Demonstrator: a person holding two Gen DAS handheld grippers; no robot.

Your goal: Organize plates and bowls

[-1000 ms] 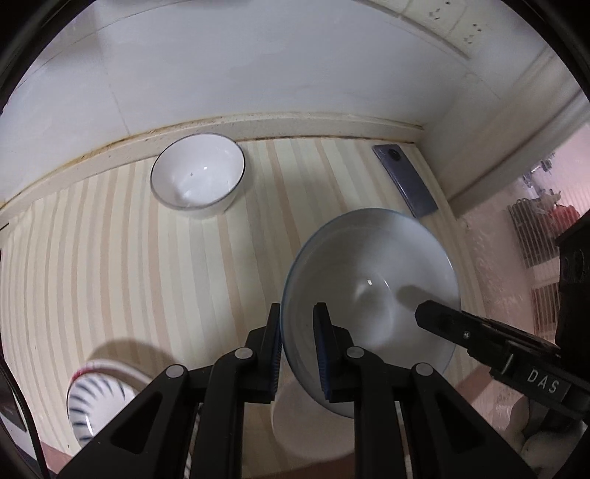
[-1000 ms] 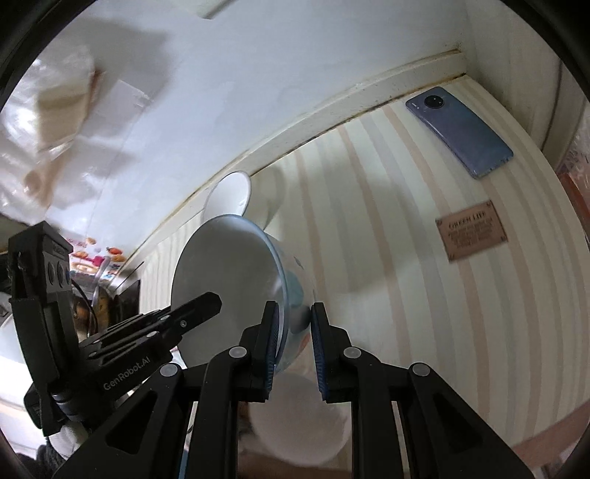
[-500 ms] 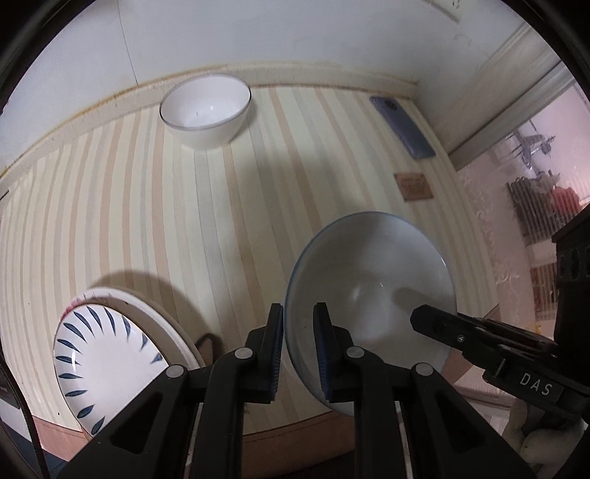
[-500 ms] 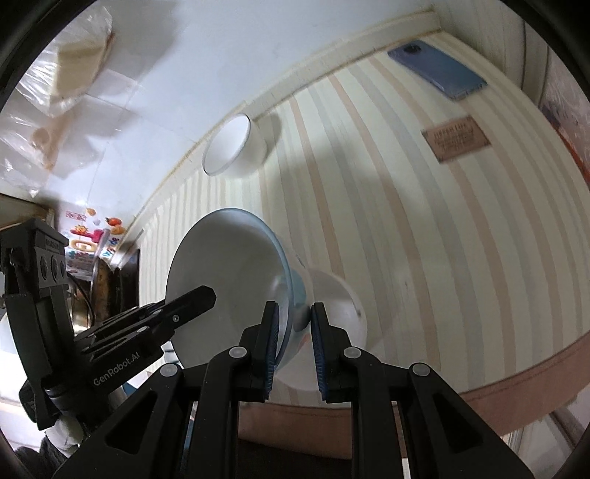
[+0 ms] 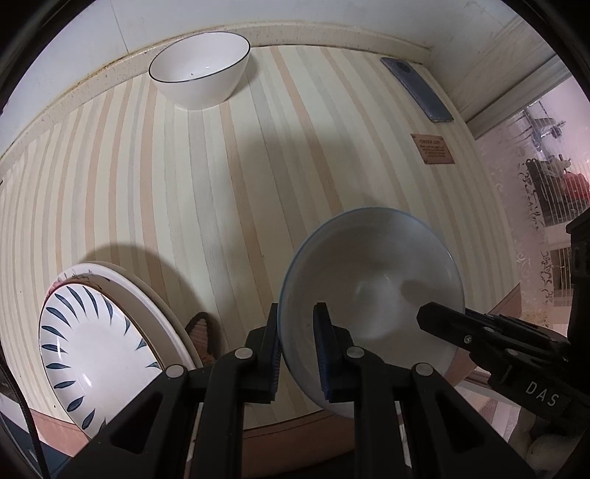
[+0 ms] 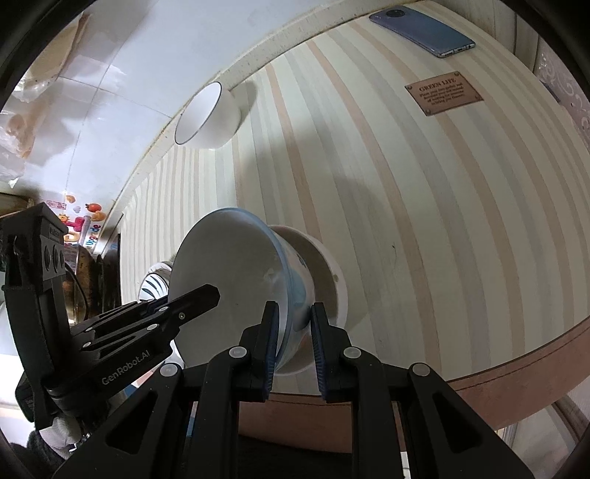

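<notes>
We held the blue-rimmed bowl (image 5: pixel 372 294) over the bench (image 5: pixel 221 191), left hand-held gripper (image 5: pixel 297 353) and right hand-held gripper (image 6: pixel 293 350) both pinching its rim; next, lowering it squarely into the white bowl (image 6: pixel 332 272) beneath.

At lower centre the right hand-held gripper (image 6: pixel 293 344) pinches the rim of a blue-edged bowl (image 6: pixel 228 280); the left hand-held gripper (image 6: pixel 206 294) grips its opposite rim. A white bowl (image 6: pixel 210 116) sits upper left, a phone (image 6: pixel 422 31) top right.
</notes>
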